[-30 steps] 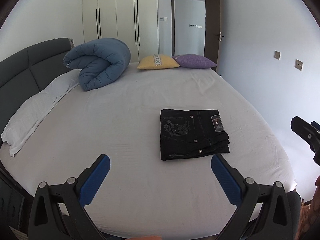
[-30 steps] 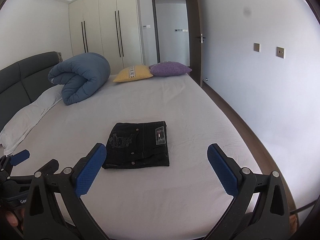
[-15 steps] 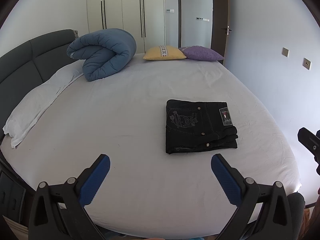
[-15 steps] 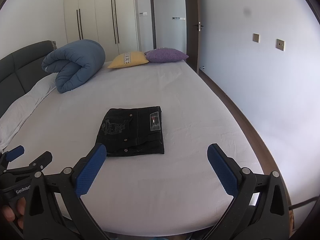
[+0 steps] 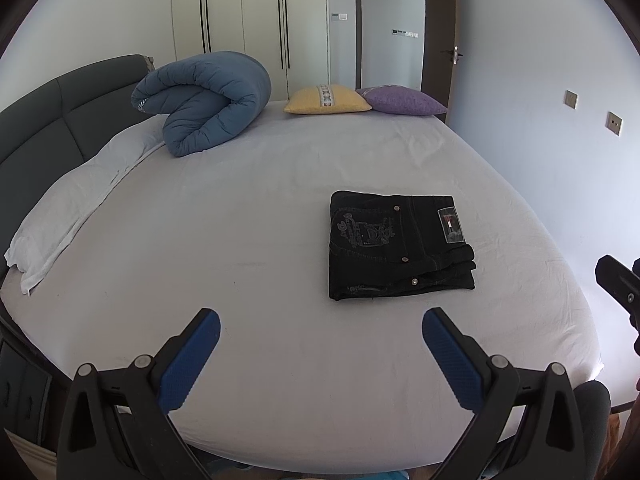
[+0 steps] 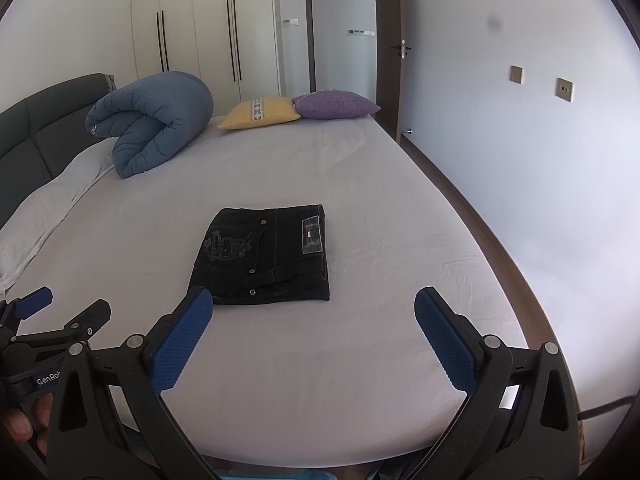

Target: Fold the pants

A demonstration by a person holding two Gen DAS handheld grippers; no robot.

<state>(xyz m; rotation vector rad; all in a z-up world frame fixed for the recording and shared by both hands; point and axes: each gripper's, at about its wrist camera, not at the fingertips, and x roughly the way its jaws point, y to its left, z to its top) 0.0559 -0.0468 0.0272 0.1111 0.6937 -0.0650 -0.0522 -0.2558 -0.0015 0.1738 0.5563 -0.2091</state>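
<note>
Black pants [image 5: 396, 244] [image 6: 266, 254] lie folded into a compact rectangle on the white bed sheet [image 5: 260, 220] [image 6: 380, 240], back pocket embroidery and a label facing up. My left gripper [image 5: 318, 326] hovers open near the bed's front edge, well short of the pants, with nothing between its blue pads. My right gripper [image 6: 308, 306] is open too, empty, just in front of the pants' near edge. In the right wrist view the left gripper [image 6: 60, 312] shows at the lower left, held by a hand [image 6: 24, 420].
A rolled blue duvet [image 5: 204, 100] and a white pillow [image 5: 76, 200] lie at the left by the grey headboard [image 5: 60, 120]. Yellow [image 5: 326, 99] and purple [image 5: 400, 101] cushions sit at the far edge. A wall runs along the right, a doorway [image 5: 394, 24] beyond.
Both grippers have risen and tilted down a little, so the bed and pants sit lower in view. The pants have not moved. Both stay open.
</note>
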